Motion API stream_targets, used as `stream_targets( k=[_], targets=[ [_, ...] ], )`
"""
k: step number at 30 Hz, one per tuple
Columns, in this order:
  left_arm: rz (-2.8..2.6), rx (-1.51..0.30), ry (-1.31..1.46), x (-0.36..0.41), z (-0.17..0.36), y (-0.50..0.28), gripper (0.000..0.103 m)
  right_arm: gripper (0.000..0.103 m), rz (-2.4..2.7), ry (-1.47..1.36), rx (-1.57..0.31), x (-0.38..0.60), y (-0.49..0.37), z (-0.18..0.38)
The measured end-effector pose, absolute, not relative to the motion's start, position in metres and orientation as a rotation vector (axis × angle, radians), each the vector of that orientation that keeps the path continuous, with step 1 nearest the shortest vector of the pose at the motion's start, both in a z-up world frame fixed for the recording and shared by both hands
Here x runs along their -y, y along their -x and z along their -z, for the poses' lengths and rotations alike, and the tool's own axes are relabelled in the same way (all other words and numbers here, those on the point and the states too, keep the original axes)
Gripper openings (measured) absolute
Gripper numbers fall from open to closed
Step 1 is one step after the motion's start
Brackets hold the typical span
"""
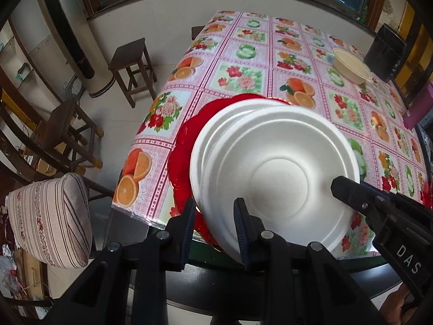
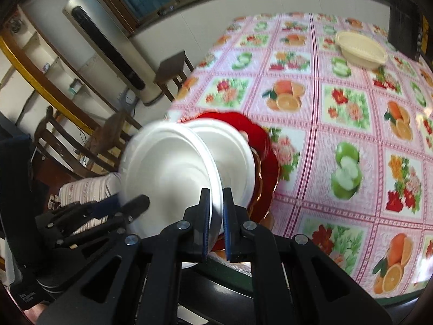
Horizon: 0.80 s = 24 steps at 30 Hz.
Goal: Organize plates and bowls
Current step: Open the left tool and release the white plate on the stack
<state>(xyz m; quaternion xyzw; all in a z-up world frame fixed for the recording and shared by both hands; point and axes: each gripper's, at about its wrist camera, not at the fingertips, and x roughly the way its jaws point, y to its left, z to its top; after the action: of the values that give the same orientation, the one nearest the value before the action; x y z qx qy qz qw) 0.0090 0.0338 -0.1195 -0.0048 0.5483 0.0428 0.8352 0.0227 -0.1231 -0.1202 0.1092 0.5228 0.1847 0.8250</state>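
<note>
The left tool [image 1: 213,224] enters its own view from 6 o'clock, its two blue-padded fingers [image 1: 189,224] parted with a clear gap between them, one to each side of the near rim of the white plate [image 1: 278,173]; whether the pads touch it cannot be told. In that same view the right tool [image 1: 349,189] reaches in from 4 o'clock, its black tip lying on the plate's inner face. In its own view the right tool [image 2: 216,216] has its fingers [image 2: 205,216] drawn close together, pinching the plate's rim [image 2: 216,184] between them. The left tool [image 2: 130,205] shows at 8 o'clock there, blurred.
</note>
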Motion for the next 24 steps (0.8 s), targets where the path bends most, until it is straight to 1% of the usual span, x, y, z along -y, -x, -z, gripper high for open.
stream_targets(
  k=[6,9,11,13,15,16,17,18,20,23,24],
  targets=[
    [-0.117,-1.183,0.011,-0.035,0.128,-0.012,0.031,0.011,-0.386,-0.210,-1.126,0.116,-0.029,0.133],
    [-0.135,-1.171,0.022,-0.039,0.123,-0.010,0.031,0.012,-0.379,-0.209,-1.067,0.114,-0.038,0.130],
    [-0.130,-1.145,0.009,-0.037,0.115,-0.006,0.031,0.019,-0.346,-0.153,-1.019,0.117,-0.039,0.122],
    [-0.122,-1.126,-0.024,-0.030,0.108,-0.003,0.031,0.022,-0.376,-0.221,-1.008,0.135,-0.031,0.114],
    [-0.092,-1.092,-0.035,-0.020,0.097,0.001,0.031,0.031,-0.385,-0.242,-0.963,0.155,-0.015,0.105],
    [-0.069,-1.069,-0.049,-0.012,0.091,0.003,0.032,0.039,-0.369,-0.232,-0.950,0.165,-0.006,0.103],
    [-0.043,-1.043,-0.073,-0.001,0.085,0.005,0.033,0.046,-0.358,-0.232,-0.948,0.175,0.002,0.104],
    [-0.020,-1.023,-0.096,0.009,0.079,0.005,0.036,0.048,-0.340,-0.238,-0.958,0.188,0.010,0.106],
    [0.062,-0.985,-0.140,0.037,0.069,0.007,0.052,0.048,-0.288,-0.250,-0.997,0.211,0.027,0.115],
    [0.191,-0.968,-0.209,0.083,0.062,0.007,0.064,0.048,-0.184,-0.316,-1.032,0.251,0.052,0.128],
    [0.234,-0.967,-0.233,0.100,0.061,0.006,0.064,0.048,-0.150,-0.339,-1.036,0.262,0.058,0.130]
  ],
)
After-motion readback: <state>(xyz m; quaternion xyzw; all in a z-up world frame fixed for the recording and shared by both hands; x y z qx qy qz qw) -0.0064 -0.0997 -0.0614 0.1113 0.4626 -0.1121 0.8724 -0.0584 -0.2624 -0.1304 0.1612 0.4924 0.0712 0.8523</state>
